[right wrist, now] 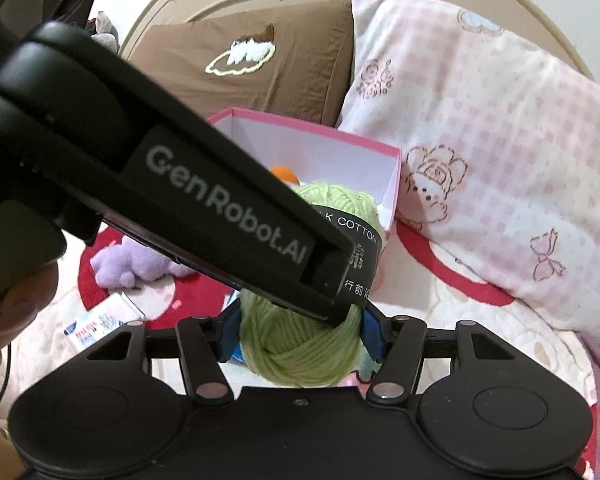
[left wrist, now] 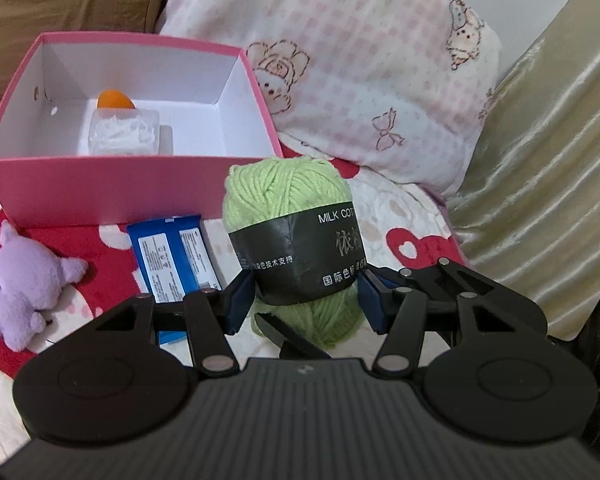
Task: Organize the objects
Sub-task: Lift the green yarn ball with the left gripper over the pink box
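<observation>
A green yarn ball (left wrist: 292,204) with a black label stands between the blue pads of my left gripper (left wrist: 306,300), which is shut on it. My right gripper (right wrist: 298,330) is also shut on the yarn ball (right wrist: 300,356), lower down. The left gripper's body crosses the right wrist view and hides part of the yarn. Behind stands an open pink box (left wrist: 100,196) holding an orange item (left wrist: 115,100) and a clear pack of white things (left wrist: 124,132). The box also shows in the right wrist view (right wrist: 392,196).
A blue snack packet (left wrist: 172,256) and a purple plush toy (left wrist: 24,284) lie on the red and white blanket (left wrist: 400,216) in front of the box. A pink pillow (left wrist: 364,64) and a brown pillow (right wrist: 260,64) lean behind. A small printed pack (right wrist: 100,320) lies at the left.
</observation>
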A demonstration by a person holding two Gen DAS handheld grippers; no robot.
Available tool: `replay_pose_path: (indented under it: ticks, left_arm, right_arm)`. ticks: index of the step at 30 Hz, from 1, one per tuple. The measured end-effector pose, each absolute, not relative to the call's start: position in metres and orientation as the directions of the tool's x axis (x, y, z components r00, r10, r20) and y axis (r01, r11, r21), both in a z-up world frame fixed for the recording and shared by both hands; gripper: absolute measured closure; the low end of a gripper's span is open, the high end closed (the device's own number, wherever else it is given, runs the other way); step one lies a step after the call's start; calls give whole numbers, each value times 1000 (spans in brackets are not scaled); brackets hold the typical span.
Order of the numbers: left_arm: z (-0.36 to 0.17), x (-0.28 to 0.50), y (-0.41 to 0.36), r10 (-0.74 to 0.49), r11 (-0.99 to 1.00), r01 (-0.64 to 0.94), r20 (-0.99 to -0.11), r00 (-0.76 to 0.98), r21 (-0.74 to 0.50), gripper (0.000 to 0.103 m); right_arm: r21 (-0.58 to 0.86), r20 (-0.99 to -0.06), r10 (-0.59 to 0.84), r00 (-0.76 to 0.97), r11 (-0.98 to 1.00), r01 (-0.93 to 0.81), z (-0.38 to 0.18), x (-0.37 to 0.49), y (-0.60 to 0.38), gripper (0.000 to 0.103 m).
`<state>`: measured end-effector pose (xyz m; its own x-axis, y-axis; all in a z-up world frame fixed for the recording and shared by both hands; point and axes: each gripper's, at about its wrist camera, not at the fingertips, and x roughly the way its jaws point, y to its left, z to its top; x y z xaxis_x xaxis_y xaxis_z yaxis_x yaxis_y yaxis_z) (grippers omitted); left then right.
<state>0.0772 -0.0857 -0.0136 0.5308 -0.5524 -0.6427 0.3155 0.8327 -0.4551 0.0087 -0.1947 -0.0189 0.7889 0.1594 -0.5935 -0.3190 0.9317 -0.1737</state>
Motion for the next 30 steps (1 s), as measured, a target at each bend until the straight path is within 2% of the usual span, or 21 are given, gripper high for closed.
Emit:
replay_pose_path:
  ticks: [17,23,30]
  left_arm:
    - [14,61,-61,-562,822,324,-580,589,-468,49]
    - [27,73,-50,-582,804,317,-556,594,-503,49]
    - [59,108,-40,-599,792,312,-574,558,-524,49]
  right_arm:
    - [-131,-572,207,794,932,-338,17,16,-187,39]
    - [-170,-591,232,772,900,-401,31,31,-187,40]
    - [-173,-634,271,724,863,-474,72,53,-184,40]
